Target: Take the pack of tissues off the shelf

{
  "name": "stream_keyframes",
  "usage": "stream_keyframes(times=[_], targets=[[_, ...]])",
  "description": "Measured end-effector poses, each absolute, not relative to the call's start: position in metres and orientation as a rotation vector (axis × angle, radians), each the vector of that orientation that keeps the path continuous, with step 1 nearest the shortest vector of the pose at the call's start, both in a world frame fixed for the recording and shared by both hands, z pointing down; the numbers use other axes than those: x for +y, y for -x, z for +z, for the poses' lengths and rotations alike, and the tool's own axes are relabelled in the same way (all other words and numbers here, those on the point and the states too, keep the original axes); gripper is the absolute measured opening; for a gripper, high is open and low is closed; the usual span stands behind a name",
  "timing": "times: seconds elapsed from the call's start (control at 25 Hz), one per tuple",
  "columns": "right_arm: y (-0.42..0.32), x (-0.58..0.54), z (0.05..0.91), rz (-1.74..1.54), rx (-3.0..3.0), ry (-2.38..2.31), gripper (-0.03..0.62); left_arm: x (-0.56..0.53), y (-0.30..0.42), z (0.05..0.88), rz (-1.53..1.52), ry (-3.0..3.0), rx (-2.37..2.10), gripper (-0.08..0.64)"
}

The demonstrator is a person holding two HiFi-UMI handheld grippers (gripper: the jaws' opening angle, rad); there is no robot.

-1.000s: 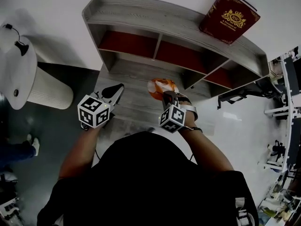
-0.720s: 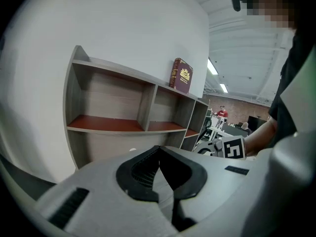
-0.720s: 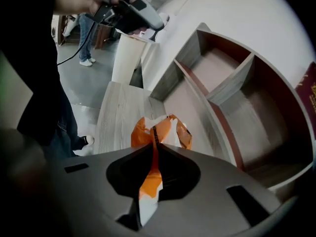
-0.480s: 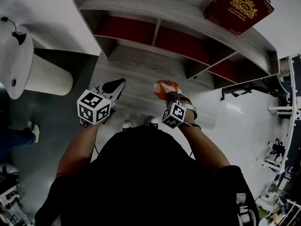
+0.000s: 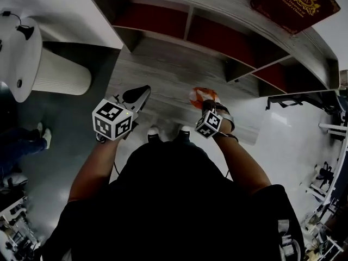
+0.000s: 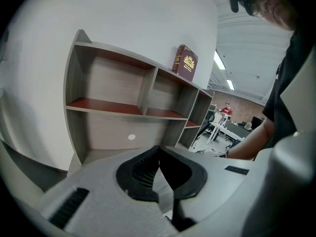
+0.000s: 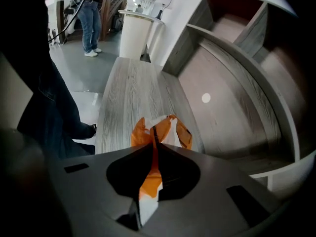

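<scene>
Two tongs of mine over the shelf's grey base board; dark floor left, paler right. My right gripper clamps the orange-white pack of tissues above the board's front edge, bare board all round. Left gripper closed, empty. Pack has come down since a second ago.

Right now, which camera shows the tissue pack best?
Right gripper view: the orange-and-white tissue pack sits centre frame, pinched in the jaws of the right gripper. Head view shows only a small orange patch past that gripper's cube. Left gripper view doesn't show it.
</scene>
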State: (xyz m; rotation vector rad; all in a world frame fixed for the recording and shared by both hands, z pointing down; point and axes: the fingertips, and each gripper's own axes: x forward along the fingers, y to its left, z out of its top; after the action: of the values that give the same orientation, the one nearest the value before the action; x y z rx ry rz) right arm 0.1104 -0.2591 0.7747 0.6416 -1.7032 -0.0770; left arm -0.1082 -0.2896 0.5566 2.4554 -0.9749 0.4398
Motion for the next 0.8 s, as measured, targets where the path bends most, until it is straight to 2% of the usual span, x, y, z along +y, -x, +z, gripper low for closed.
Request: stream_keyframes(times=[0.32, 0.8], targets=[[-0.117, -0.251, 0.833, -0.047, -1.682, -0.567, 0.025, -0.285, 0.102, 0.575, 0.466, -2.415, -0.98, 0.017], [-0.129, -0.229, 0.865, 0.037, -1.683, -0.523, 0.025, -0.268, 0.091, 0.588, 0.476, -2.373, -0.982, 0.017]])
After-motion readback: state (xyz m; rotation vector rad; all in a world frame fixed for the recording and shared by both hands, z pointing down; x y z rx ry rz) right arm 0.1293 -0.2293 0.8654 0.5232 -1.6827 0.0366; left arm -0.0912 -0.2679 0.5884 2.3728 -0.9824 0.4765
